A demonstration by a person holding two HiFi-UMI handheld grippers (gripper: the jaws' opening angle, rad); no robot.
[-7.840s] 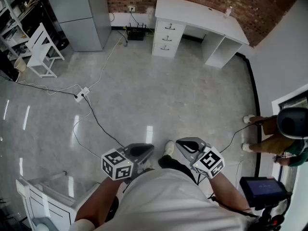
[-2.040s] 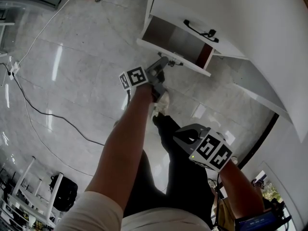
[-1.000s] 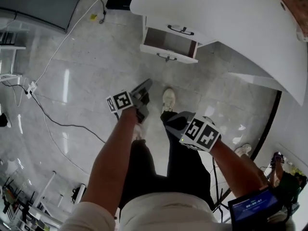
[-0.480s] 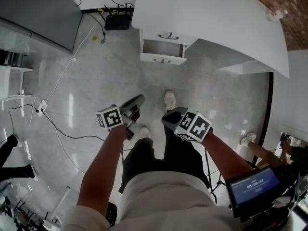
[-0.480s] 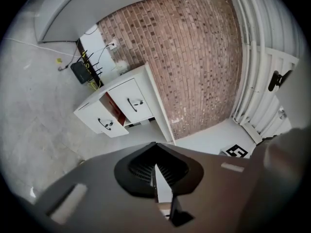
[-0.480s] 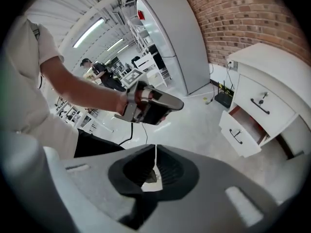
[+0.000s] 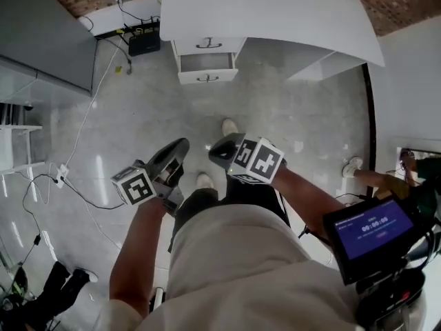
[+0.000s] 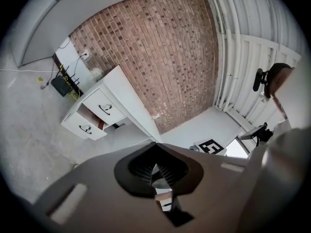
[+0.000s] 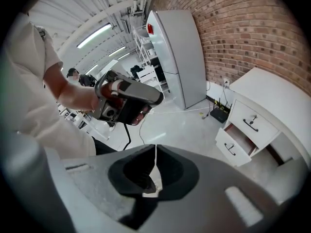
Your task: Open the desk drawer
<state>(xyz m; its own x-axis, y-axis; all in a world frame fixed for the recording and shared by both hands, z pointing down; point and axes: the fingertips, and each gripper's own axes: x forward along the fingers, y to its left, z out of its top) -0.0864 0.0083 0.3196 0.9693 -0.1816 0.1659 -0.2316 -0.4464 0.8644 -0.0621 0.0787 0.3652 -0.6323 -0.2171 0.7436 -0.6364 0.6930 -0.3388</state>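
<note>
drawer-opening step, judged complete: the second white drawer with a dark handle [image 7: 205, 63] stands pulled out of the white desk [image 7: 275, 12], below the shut top drawer [image 7: 209, 44] and well apart from both tools. its visible interior is bare; the rear part is hidden under the desk top. left tool [image 7: 180, 147] and right tool [image 7: 215, 150] hang over the grey polished floor [image 7: 124, 116], each with jaws pressed together on nothing. no further pull seems called for.
</note>
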